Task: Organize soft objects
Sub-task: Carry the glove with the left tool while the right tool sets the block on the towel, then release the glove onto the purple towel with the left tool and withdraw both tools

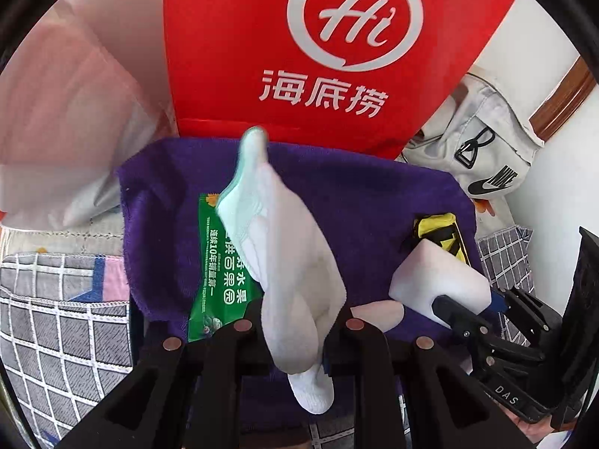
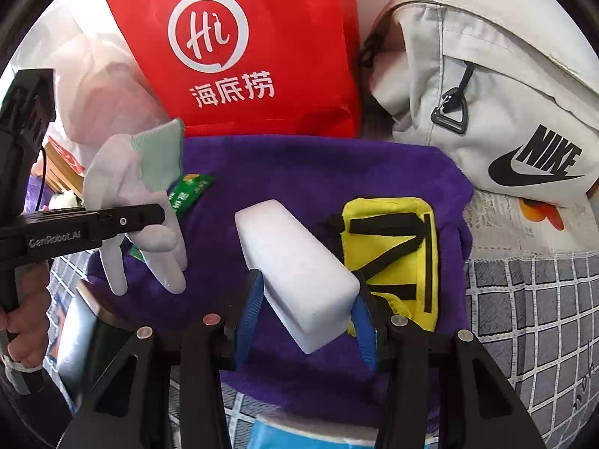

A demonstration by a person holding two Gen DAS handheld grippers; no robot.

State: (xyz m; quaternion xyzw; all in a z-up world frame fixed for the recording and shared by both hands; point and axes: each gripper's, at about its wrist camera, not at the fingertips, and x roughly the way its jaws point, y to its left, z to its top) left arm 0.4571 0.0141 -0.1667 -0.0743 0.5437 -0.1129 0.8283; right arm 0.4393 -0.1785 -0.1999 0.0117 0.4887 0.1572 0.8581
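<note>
My left gripper (image 1: 299,321) is shut on a white sock with a mint-green toe (image 1: 284,247) and holds it above the purple towel (image 1: 359,202). The sock also shows in the right wrist view (image 2: 142,183), hanging from the left gripper (image 2: 149,217). My right gripper (image 2: 305,310) is shut on a white foam sponge block (image 2: 295,262) over the purple towel (image 2: 318,172); the block also shows in the left wrist view (image 1: 438,280). A yellow pouch with black straps (image 2: 397,247) lies on the towel, right of the block.
A green snack packet (image 1: 213,273) lies on the towel under the sock. A red paper bag (image 1: 337,48) stands behind the towel. A white Nike bag (image 2: 486,112) lies at the right. A pink translucent bag (image 1: 67,112) sits left. Checked bedding (image 1: 56,329) surrounds the towel.
</note>
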